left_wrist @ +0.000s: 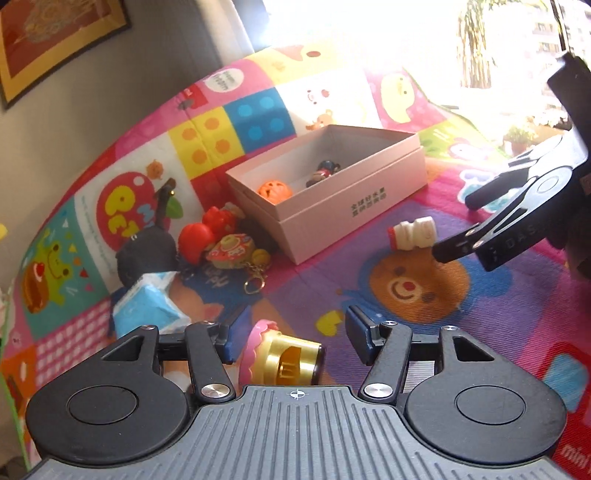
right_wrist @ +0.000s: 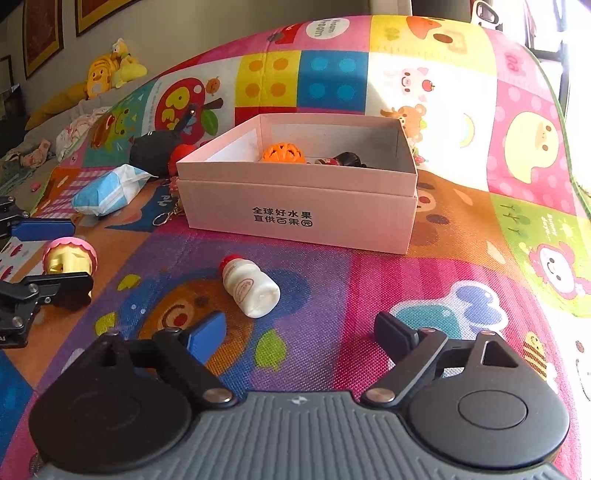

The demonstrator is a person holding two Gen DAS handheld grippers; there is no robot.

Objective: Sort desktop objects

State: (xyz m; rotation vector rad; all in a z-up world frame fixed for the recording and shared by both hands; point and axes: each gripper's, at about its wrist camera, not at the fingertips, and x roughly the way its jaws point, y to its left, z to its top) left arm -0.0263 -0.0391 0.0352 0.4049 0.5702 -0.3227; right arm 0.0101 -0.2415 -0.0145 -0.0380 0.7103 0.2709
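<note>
Between the left gripper's [left_wrist: 291, 332] spread jaws lies a cupcake toy [left_wrist: 280, 354].

Strong daylight pours in from the window [left_wrist: 369, 33] behind the pink box [left_wrist: 332, 206], blowing out the upper part of the left wrist view to white and washing out the play mat [left_wrist: 332, 88] beyond the box. The box casts a shadow toward the camera. Both views bend heavily at the edges. In the right wrist view, the plush toys [right_wrist: 110, 70] left of the box look soft.
</note>
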